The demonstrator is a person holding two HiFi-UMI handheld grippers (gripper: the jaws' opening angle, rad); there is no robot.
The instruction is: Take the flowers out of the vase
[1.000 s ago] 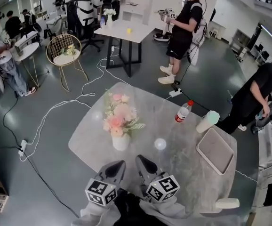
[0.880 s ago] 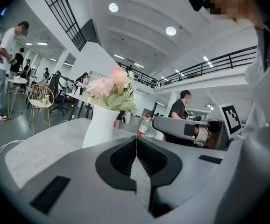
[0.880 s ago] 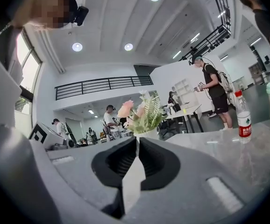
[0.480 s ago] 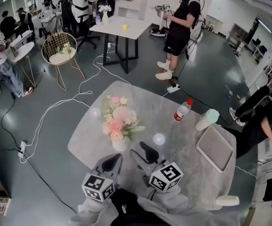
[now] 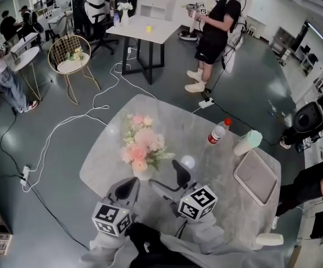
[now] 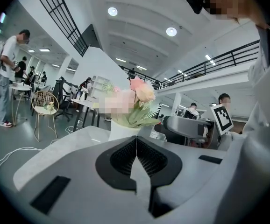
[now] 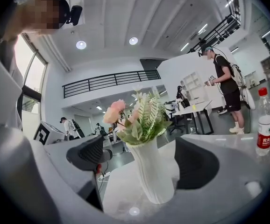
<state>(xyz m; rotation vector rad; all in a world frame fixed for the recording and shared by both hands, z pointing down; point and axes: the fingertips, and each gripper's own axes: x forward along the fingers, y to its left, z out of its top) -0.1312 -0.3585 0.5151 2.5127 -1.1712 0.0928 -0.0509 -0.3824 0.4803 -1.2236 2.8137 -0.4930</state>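
Left gripper [image 5: 129, 186] sits at the near edge of the table [image 5: 167, 113]. Its jaws are pressed together with nothing between them, and the tips are just short of the vase.

Right gripper [image 5: 169, 180] is beside it, also at the near edge. Its jaws have just been opening and now stand wide apart. In the right gripper view the white ribbed vase [image 7: 154, 171] shows in the gap between the jaws, but neither pad touches it.

The vase [image 5: 142, 172] stands upright near the table's near left edge. The flowers [image 5: 142, 144], pink and cream with green fern leaves, are in it. In the left gripper view the vase [image 6: 121, 130] is straight ahead of the closed jaws.

A grey tray [image 5: 255, 177] lies flat at the right corner. A red-capped bottle [image 5: 217, 132] and a green-lidded cup [image 5: 246, 143] stand near the far right edge, near each other.

Beyond the table, white cables [image 5: 103, 113] lie on the floor. Further off are a gold wire chair [image 5: 72, 57] and a standing person in black [image 5: 214, 32].
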